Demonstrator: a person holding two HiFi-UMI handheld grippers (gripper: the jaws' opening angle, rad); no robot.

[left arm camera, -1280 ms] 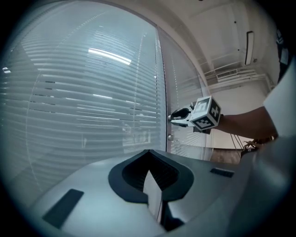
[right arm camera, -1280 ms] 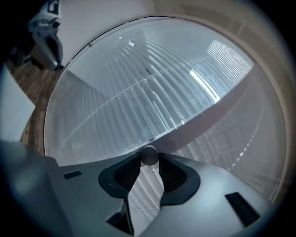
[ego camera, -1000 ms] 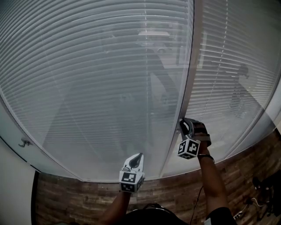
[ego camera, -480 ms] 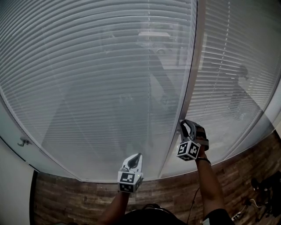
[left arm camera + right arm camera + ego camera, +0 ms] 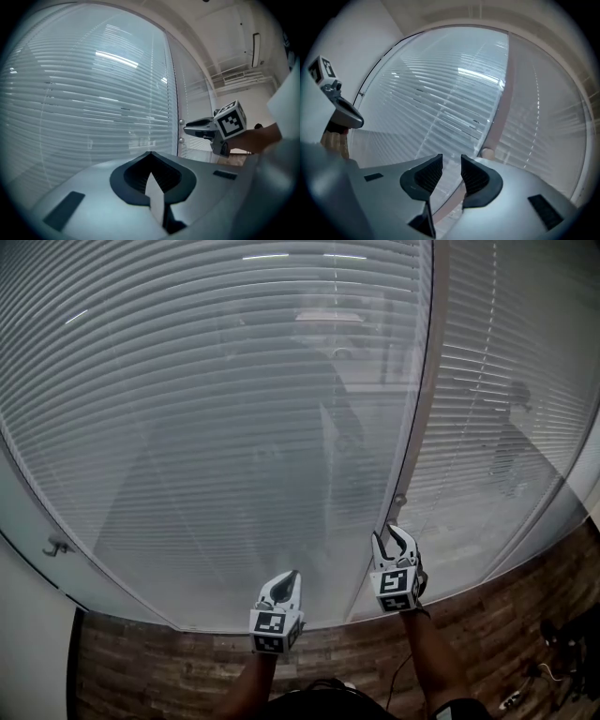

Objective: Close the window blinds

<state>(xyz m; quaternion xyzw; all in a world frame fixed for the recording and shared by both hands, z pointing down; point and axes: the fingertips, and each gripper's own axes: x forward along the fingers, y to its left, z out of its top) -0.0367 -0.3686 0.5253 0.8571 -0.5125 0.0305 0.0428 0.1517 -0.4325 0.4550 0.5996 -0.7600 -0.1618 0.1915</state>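
Just short of the knob [image 5: 487,153] on the blinds [image 5: 216,427]: right gripper [image 5: 451,159] open, left gripper [image 5: 151,161] closed, both empty; likely small, stiff, slippery, so pinch squarely.

Filling upper left and centre of the head view: window blinds [image 5: 216,427]. Running down right of centre: frame post [image 5: 424,409], splitting off second blinds [image 5: 506,409] at right. Sitting low on post: knob [image 5: 399,500]. Hovering just below knob: right gripper [image 5: 389,533]. Hanging lower left of it, apart: left gripper [image 5: 295,575]. Lying along bottom edge: floor [image 5: 169,662]. Sticking out at lower left: handle [image 5: 54,546].
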